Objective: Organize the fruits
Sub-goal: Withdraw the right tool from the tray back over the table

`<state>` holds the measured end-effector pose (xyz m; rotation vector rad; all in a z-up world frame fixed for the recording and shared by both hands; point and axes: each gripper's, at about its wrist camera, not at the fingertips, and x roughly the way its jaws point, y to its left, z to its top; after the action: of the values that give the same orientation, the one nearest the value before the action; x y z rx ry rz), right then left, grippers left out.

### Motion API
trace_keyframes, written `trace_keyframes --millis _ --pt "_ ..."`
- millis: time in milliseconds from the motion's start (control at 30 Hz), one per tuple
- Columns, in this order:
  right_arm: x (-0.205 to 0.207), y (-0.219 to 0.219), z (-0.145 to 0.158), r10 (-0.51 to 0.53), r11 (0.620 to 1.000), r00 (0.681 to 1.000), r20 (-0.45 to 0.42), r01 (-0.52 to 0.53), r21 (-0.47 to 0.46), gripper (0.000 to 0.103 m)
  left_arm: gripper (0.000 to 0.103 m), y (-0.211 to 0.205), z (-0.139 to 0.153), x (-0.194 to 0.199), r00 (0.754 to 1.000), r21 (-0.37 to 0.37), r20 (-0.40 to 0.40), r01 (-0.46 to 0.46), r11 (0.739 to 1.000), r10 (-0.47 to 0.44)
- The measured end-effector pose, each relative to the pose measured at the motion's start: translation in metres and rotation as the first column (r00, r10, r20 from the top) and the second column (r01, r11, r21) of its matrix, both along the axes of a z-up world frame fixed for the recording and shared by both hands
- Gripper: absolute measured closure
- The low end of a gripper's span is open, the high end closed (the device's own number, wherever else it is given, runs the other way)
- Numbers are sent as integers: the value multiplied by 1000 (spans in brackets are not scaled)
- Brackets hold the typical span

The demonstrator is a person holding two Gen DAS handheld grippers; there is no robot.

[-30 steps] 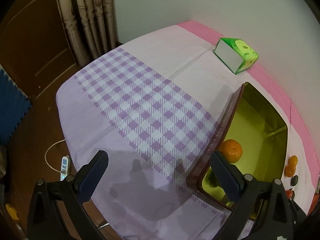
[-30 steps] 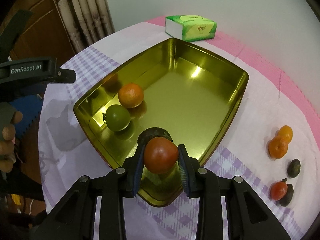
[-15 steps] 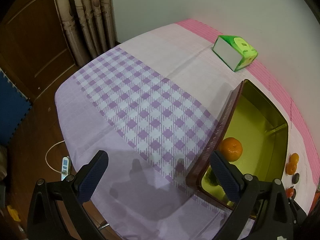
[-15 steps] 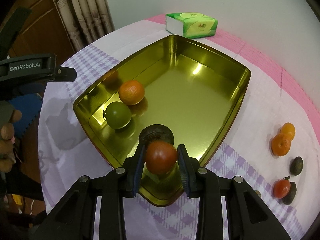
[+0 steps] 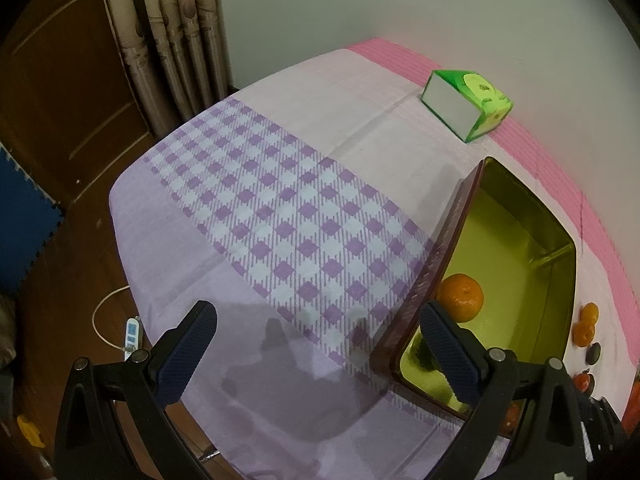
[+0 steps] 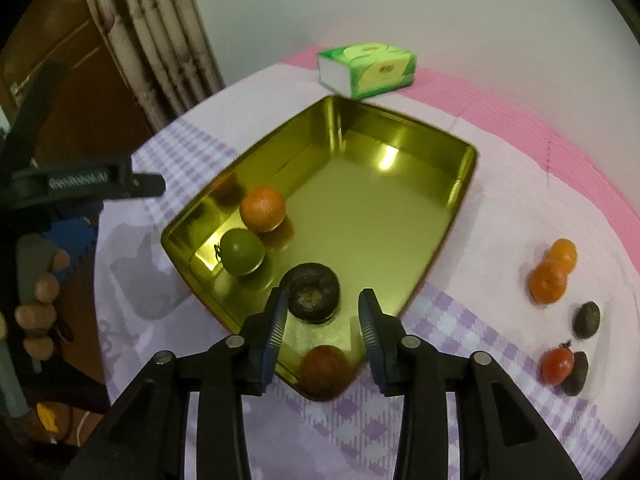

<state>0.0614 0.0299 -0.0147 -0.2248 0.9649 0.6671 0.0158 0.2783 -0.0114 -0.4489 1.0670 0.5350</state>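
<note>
A gold metal tray [image 6: 400, 120] [image 5: 560, 240] sits on the checked tablecloth. In it lie an orange [image 6: 263, 209] [image 5: 460, 298], a green tomato [image 6: 242, 252], a dark round fruit [image 6: 314, 293] and a red tomato [image 6: 326, 368] at the near corner. My right gripper [image 6: 323, 322] hovers above that corner, its jaws opening and apart from the red tomato, which lies below them. On the cloth to the right are two small oranges [image 6: 552, 272], a red tomato [image 6: 557, 366] and two dark fruits [image 6: 587, 318]. My left gripper [image 5: 316, 344] stands open over bare cloth, left of the tray.
A green tissue pack [image 6: 366, 68] [image 5: 468, 106] lies behind the tray near the wall. The table's left edge [image 5: 120, 240] drops to a wooden floor with a cable and power strip [image 5: 131, 332]. A person's hand [image 6: 38, 308] holds the left gripper's handle.
My right gripper has let go of the red tomato, which now lies in the tray's near corner. The gripper rose and drew back a little. The left gripper stayed put.
</note>
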Motion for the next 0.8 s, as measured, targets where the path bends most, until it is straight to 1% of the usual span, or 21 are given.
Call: trace_keyframes --millis 67,100,200,233,267,367,433,533,600,700,800 --pt "-1 -14 3 -28 1000 1000 5 28 10 54 2 -1 0 0 1000 3 1 2 1000 -2" --pt "-1 -27 4 -58 998 998 10 58 9 49 2 -1 0 0 1000 3 0 4 1000 -4" --pt "4 -59 4 -140 990 990 3 140 14 47 2 -2 1 0 1000 9 1 10 1000 -10" --pt "6 -77 2 -187 982 982 2 187 10 46 2 -3 1 1 1000 12 3 14 1000 -14" --pt "8 -87 1 -212 977 977 6 212 4 46 2 -5 2 1 1000 16 5 20 1000 -21" --pt "14 -133 -8 -321 947 947 5 321 -19 43 2 -13 5 3 998 38 15 54 998 -54" --pt "14 -163 -17 -392 919 920 9 392 -45 42 2 -19 8 4 996 58 22 82 995 -84" --pt "11 -203 -32 -475 879 880 -21 473 -54 42 2 -33 12 6 988 81 37 148 986 -151" --pt "9 -221 -42 -510 859 859 -30 507 -70 40 2 -45 15 8 977 95 45 203 974 -208" --pt "8 -242 -55 -540 841 840 -57 536 -75 38 2 -67 18 10 954 123 43 290 949 -297" --pt "5 -245 -60 -543 838 839 -37 538 -91 36 2 -96 22 12 920 144 40 380 914 -389"
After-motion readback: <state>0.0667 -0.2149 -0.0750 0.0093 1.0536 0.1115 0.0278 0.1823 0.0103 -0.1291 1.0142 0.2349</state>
